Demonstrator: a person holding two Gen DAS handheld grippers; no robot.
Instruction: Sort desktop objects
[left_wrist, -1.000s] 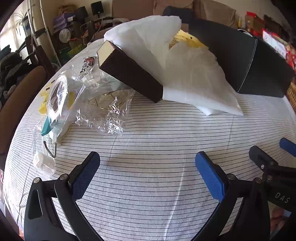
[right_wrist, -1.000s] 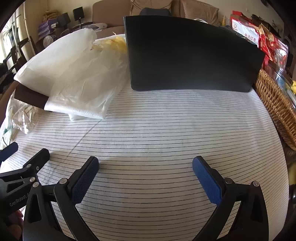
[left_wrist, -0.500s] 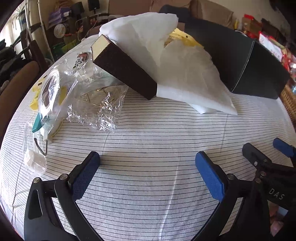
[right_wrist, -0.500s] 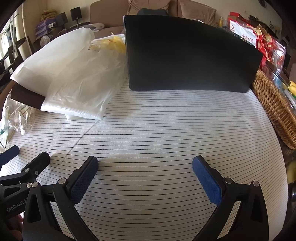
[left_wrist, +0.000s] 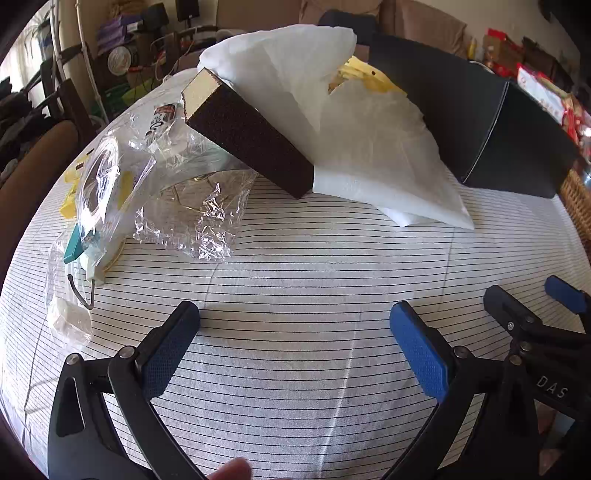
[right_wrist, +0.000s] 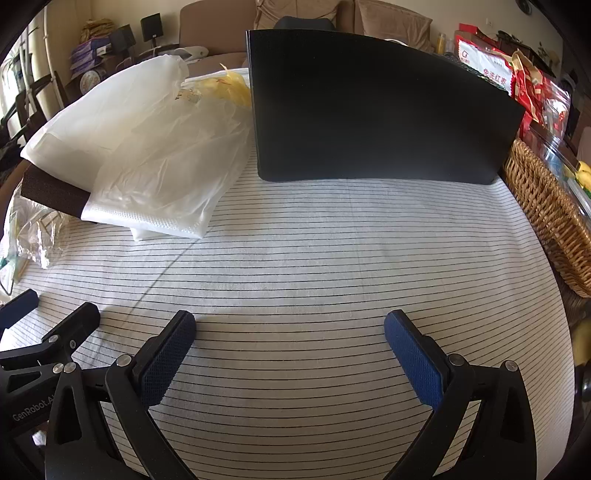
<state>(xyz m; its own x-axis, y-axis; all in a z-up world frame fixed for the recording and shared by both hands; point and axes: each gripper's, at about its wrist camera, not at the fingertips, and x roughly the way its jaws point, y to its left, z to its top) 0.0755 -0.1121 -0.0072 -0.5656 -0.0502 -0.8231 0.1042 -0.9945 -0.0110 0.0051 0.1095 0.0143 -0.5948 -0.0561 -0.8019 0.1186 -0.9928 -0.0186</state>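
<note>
Left tongs (left_wrist: 294, 347) nearer the brown sponge block (left_wrist: 248, 133); both tongs (right_wrist: 289, 350) apart, empty.

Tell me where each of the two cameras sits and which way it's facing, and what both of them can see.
Left wrist: on the left hand-held gripper, facing forward over the striped tablecloth at the brown block and clear wrap; its open fingers and a fingertip show.
Right wrist: on the right hand-held gripper, facing the black box and wicker basket; its open fingers show.
Shared: the white bags, block, box, and each other's gripper.
</note>
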